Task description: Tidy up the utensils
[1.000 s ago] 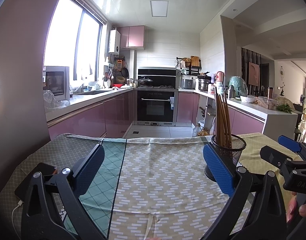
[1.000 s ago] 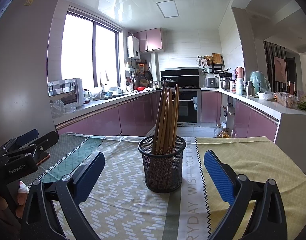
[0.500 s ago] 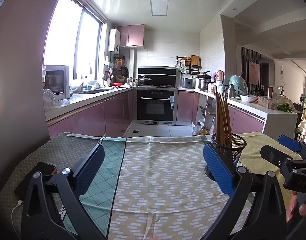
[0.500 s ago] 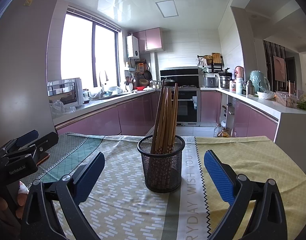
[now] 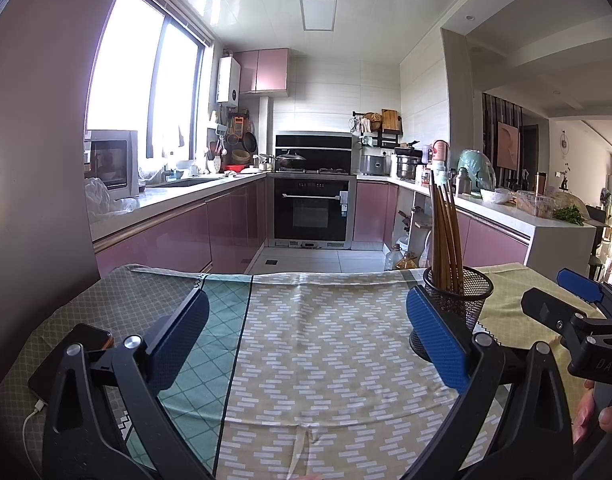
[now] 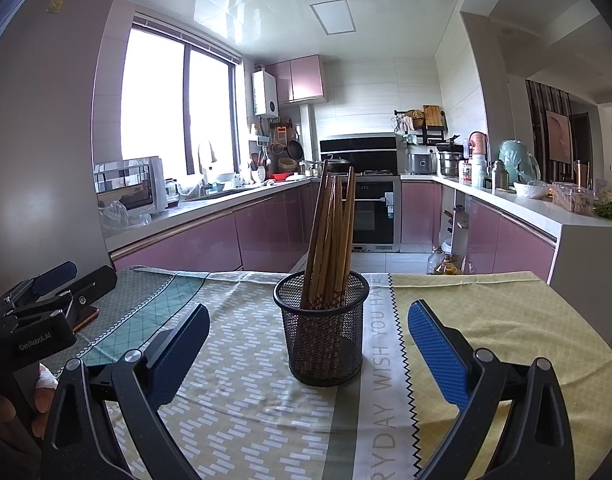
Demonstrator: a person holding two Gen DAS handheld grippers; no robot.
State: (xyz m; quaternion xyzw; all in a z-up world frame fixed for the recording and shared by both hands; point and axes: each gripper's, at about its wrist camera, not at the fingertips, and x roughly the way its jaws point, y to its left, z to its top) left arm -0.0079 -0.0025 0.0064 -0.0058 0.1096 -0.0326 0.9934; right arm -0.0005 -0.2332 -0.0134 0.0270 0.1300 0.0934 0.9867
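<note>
Item: chopsticks (image 6: 330, 240), bundle upright in black mesh holder (image 6: 321, 340), mid tabletop (image 6: 505, 320) on patterned cloth. Right gripper (image 6: 307, 344) spread wide, empty, holder between its fingers w/o contact. Left gripper (image 5: 304, 336) spread, empty, over bare cloth. Phone (image 5: 72, 354) far left. Handling: approach level, don't tip holder.

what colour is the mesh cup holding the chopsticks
Black: the round wire-mesh cup holding brown wooden chopsticks, clearest in the right wrist view.

I note a phone (image 5: 68, 354) with white cable (image 5: 30, 420) at 8 o'clock on the patterned tablecloth (image 5: 325, 340); oven (image 5: 311, 210) at 12.
</note>
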